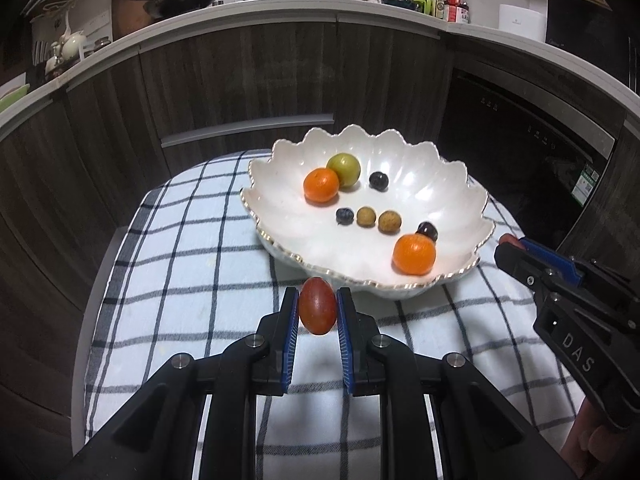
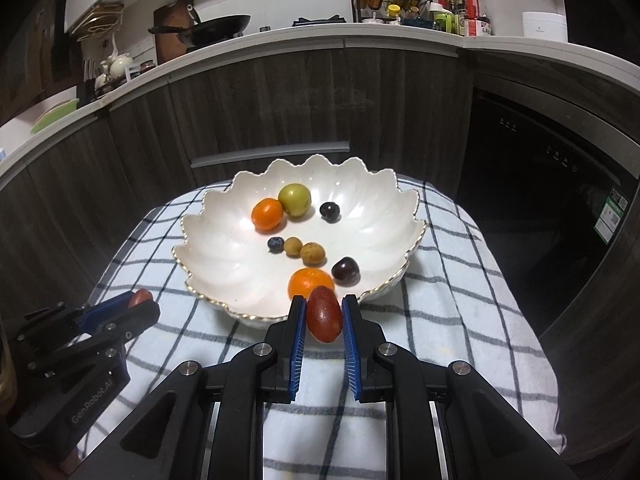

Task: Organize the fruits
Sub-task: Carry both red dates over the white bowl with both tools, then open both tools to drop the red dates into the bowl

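Note:
A white scalloped bowl [image 1: 288, 200] [image 2: 224, 256] sits on a checked cloth and holds two oranges [image 1: 414, 254] [image 2: 267, 213], a green fruit [image 1: 344, 169], dark berries and two small brown fruits. My left gripper [image 1: 318, 308] is shut on a red oval tomato [image 1: 318, 311], lifted just before the bowl's near rim. My right gripper [image 2: 324, 314] is shut on a second red oval tomato [image 2: 325, 314], over the bowl's near edge. Each gripper also shows in the other's view, the right gripper [image 1: 506, 242] at the bowl's right and the left gripper [image 2: 140, 300] at its left.
The checked cloth [image 1: 192, 280] [image 2: 460, 320] covers a small table in front of dark wood cabinets [image 1: 240, 80]. A dark oven front [image 2: 540, 208] stands to the right. The counter above holds a pan [image 2: 218, 26], bottles and jars.

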{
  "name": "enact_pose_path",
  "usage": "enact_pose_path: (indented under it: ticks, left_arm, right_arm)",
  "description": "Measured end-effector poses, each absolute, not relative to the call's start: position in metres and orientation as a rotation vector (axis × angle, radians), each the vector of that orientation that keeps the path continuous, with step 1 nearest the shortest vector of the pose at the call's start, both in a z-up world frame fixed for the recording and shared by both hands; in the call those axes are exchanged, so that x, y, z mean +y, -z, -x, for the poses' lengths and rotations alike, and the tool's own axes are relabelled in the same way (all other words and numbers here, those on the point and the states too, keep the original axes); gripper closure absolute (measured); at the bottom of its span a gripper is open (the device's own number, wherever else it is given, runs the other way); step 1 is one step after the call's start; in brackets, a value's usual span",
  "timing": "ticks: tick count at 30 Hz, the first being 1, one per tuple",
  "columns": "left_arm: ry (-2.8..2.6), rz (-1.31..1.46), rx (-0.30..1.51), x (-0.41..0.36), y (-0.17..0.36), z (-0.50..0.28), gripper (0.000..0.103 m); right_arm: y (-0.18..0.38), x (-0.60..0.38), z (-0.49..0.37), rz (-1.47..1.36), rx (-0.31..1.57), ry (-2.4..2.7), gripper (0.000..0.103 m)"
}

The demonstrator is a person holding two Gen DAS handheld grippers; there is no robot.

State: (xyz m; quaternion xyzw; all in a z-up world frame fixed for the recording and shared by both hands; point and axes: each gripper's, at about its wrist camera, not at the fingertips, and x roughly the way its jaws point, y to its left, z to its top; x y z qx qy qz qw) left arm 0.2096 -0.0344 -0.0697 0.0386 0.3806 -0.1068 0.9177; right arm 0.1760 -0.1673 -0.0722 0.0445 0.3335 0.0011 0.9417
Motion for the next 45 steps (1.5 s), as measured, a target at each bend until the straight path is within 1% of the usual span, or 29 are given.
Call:
enact_pose_path:
  ticks: [12,27,45]
  left_arm:
    - [0.226,-0.076,0.777,-0.050,0.061,-0.239,0.083]
    - [0.226,-0.067,0.802,-0.063,0.071,-0.285,0.083]
    - [0.209,-0.059,0.847,-0.066,0.093,-0.322,0.083]
  right_arm:
    - [0.064,-0.187,-0.202,-0.091,0.667,0.019,0.083]
    - [0.063,-0.207,-0.247,-0.098,0.668,0.051,0.083]
    - [0.085,-0.216,-0.299,-0.092,0.743,0.053,0.083]
